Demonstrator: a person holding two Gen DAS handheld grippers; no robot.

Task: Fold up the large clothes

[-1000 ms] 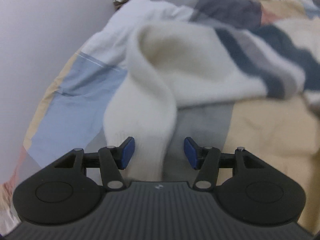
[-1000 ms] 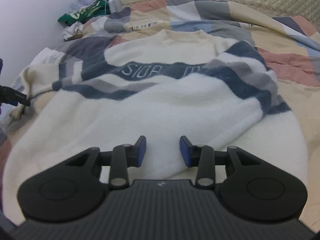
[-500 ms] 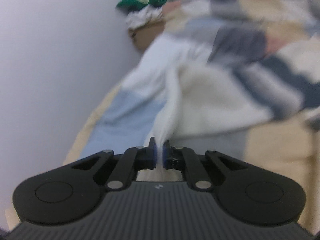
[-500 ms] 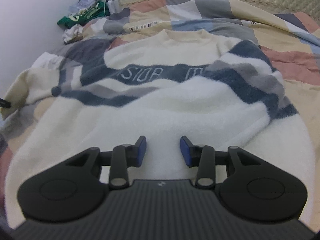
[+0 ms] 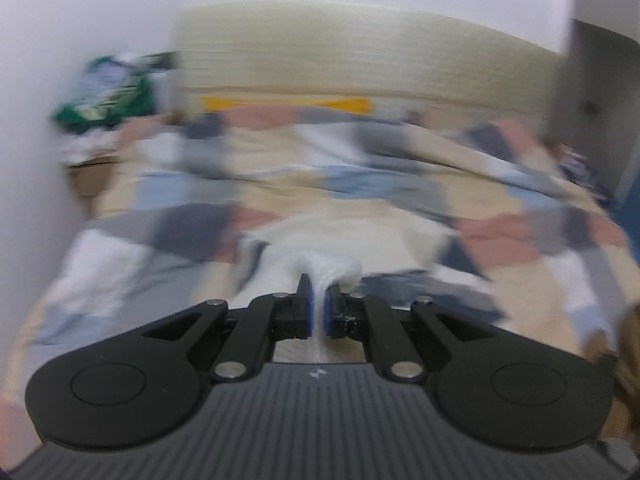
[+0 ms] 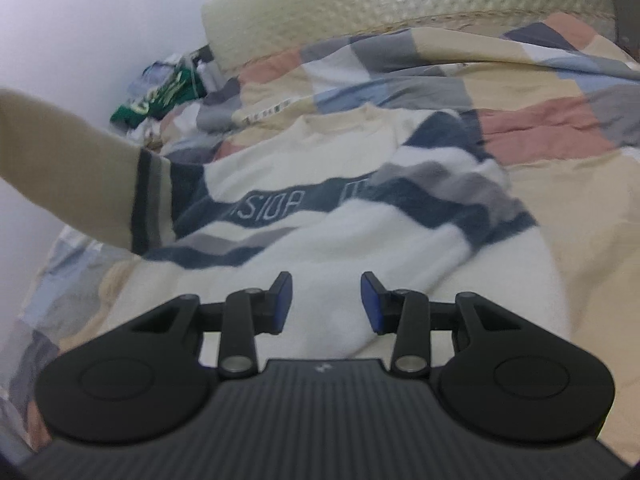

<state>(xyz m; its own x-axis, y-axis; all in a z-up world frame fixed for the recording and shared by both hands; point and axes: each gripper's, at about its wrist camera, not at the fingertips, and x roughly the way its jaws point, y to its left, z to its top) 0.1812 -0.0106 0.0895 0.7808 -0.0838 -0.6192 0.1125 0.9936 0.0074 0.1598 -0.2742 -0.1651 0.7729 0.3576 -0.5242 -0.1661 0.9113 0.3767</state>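
Our left gripper [image 5: 318, 307] is clamped on the cream sleeve [image 6: 72, 168] of the sweater [image 6: 320, 216]. Our right gripper [image 6: 326, 302] hangs partly open over the sweater's white hem, gripping nothing.

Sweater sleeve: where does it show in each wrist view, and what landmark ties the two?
Left wrist: the sleeve sits low centre, its white cuff end pinched in the shut left claw.
Right wrist: it crosses the left edge, lifted off the bed, striped band toward the sweater body.
Shared landmark: the green clothes pile, upper left in both.
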